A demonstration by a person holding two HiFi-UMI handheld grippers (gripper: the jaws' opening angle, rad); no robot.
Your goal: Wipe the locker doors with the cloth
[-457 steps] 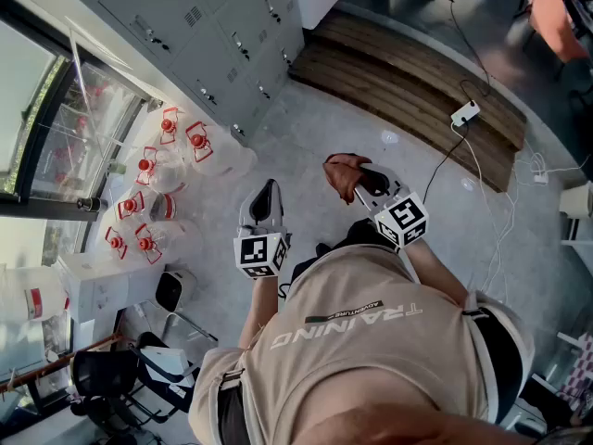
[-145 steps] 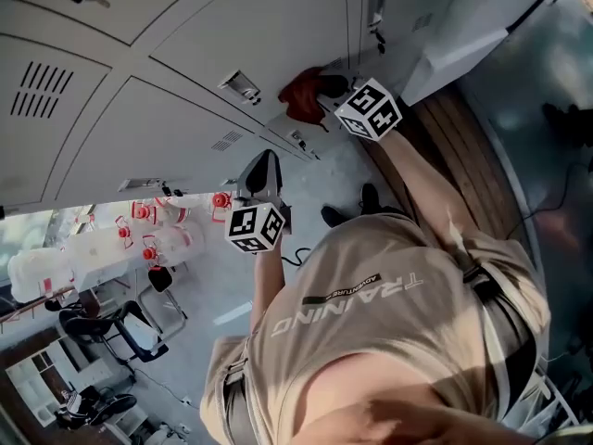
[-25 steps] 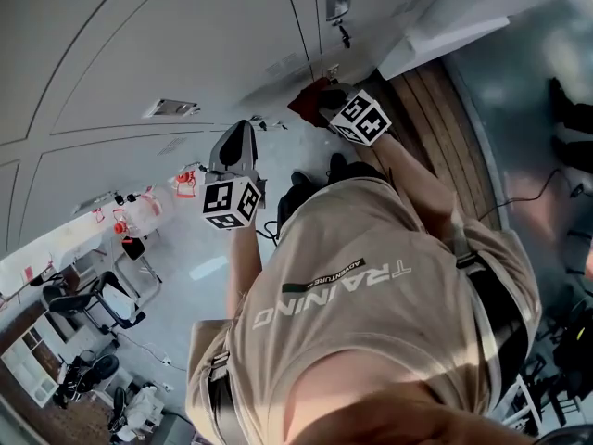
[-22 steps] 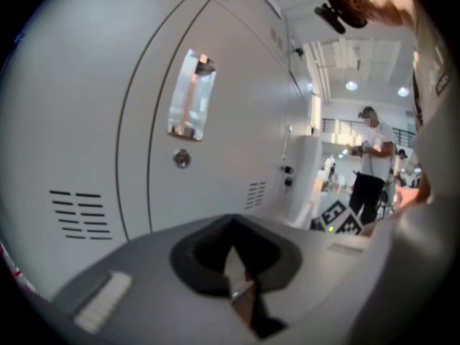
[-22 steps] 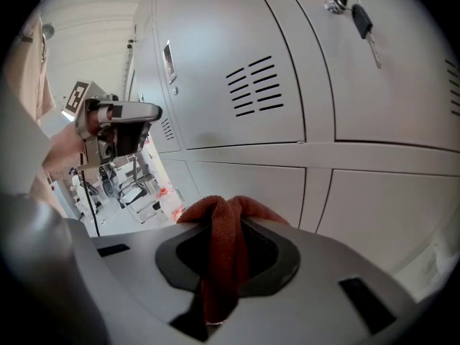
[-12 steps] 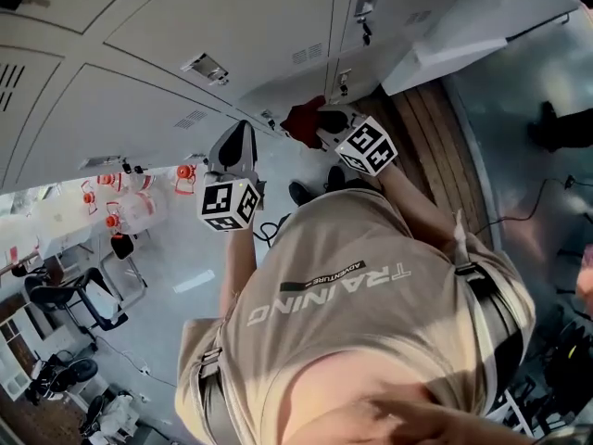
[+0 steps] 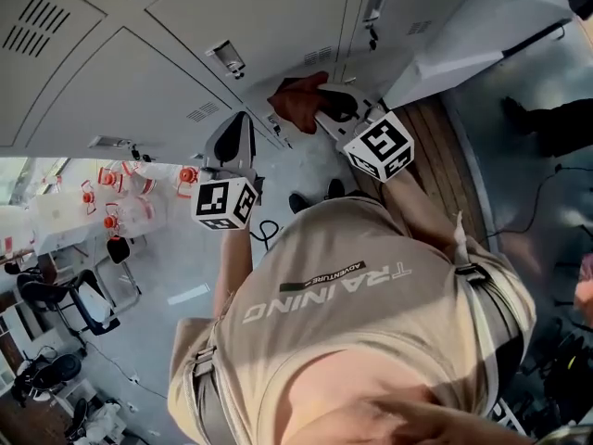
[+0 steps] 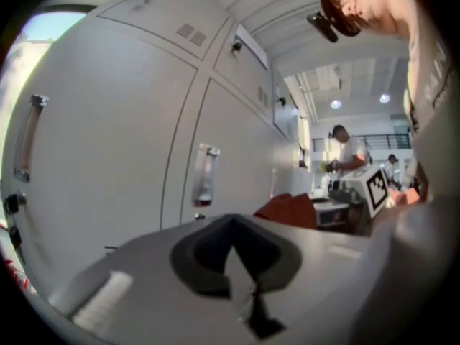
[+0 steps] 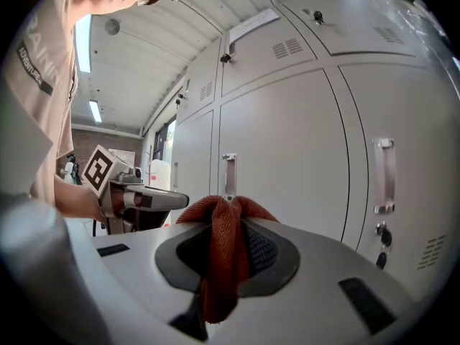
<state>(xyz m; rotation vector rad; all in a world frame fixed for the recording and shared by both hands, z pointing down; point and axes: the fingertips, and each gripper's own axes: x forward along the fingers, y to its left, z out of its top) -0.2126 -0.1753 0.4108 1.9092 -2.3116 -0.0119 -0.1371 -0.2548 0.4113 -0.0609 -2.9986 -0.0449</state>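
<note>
A grey polished floor point(image 7: 176, 276) is seen beside a slatted wooden bench point(image 7: 459, 165). Well left of the bench, clear water jugs with red caps point(image 7: 111, 202) are gathered, and black office chairs point(image 7: 60, 299) are set farther still from it. Strip lights point(image 9: 93, 110) are mounted on a ribbed white ceiling point(image 9: 144, 49).

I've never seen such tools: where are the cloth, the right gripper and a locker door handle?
cloth point(image 9: 224, 264), right gripper view, on its hanging fold.
right gripper point(image 7: 317, 109), head view, between its fingertips.
locker door handle point(image 9: 383, 175), right gripper view, on the bar's middle.
</note>
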